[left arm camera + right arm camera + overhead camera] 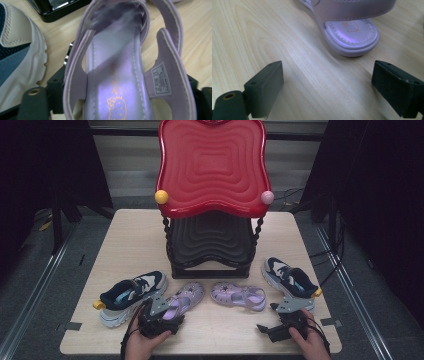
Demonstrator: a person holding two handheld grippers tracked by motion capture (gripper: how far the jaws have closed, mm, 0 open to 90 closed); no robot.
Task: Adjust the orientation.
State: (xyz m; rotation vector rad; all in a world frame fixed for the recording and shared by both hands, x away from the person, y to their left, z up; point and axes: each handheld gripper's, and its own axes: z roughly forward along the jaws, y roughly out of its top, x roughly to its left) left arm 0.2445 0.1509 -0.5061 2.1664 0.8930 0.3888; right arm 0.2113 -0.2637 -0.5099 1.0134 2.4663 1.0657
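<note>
**Lilac sandal sits between the left tool's jaws on a pale wood desk**

Pale wood carries two pairs of shoes in a row before a two-tier rack with a red upper tray (212, 165). At far left lies a navy-and-white sneaker (131, 295), toe toward the rack. Just beside it is the left lilac sandal (186, 297), its heel end inside the left tool (167, 314); in the left gripper view the jaws stand on either side of the heel (120, 82), close against it, and whether the pads already press cannot be told. Taking it by the heel would let the sandal be lifted toe-first toward the rack, by this reading. Right of centre the second lilac sandal (239, 296) lies flat and untouched, and the other sneaker (290, 279) lies beyond it. The right tool (265, 330) rests low at the desk's (140, 245) near edge, jaws wide apart with nothing between them, its camera aimed at that sandal's heel (352, 37), apparently waiting its turn.
</note>
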